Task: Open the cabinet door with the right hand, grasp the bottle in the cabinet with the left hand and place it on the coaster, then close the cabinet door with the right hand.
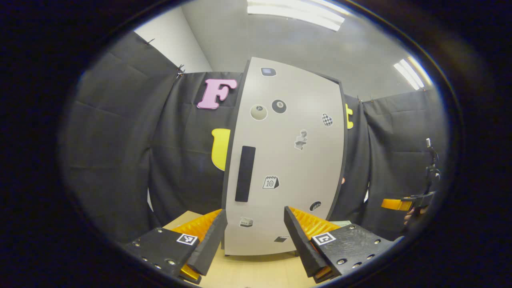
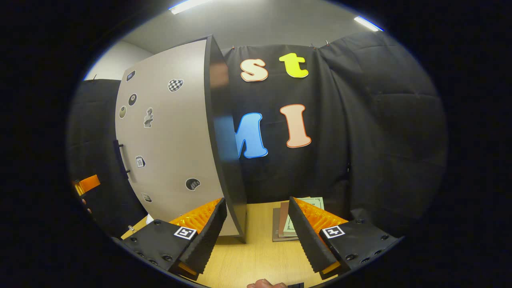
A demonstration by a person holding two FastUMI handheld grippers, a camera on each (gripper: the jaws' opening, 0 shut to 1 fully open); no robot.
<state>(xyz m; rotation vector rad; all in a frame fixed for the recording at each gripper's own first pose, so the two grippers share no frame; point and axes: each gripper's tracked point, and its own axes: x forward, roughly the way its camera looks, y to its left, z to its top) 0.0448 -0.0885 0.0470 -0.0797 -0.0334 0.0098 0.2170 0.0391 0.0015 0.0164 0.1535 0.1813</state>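
- Left tool [image 1: 254,240]: fingers apart, nothing between them, facing the closed cabinet door [image 1: 284,160] on the wooden surface [image 1: 256,272].
- Right tool [image 2: 258,236]: fingers apart, beside the cabinet's dark side [image 2: 226,160]; booklets [image 2: 286,224] lie ahead near the black cloth wall [image 2: 380,140].

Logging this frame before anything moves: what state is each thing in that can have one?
Door: shut, handle untouched.
Left claw: open, empty, facing the door.
Right claw: open, empty, by the cabinet's right edge.
Coasters: stacked on the table, nothing on them.
Bottle: hidden, cannot tell.
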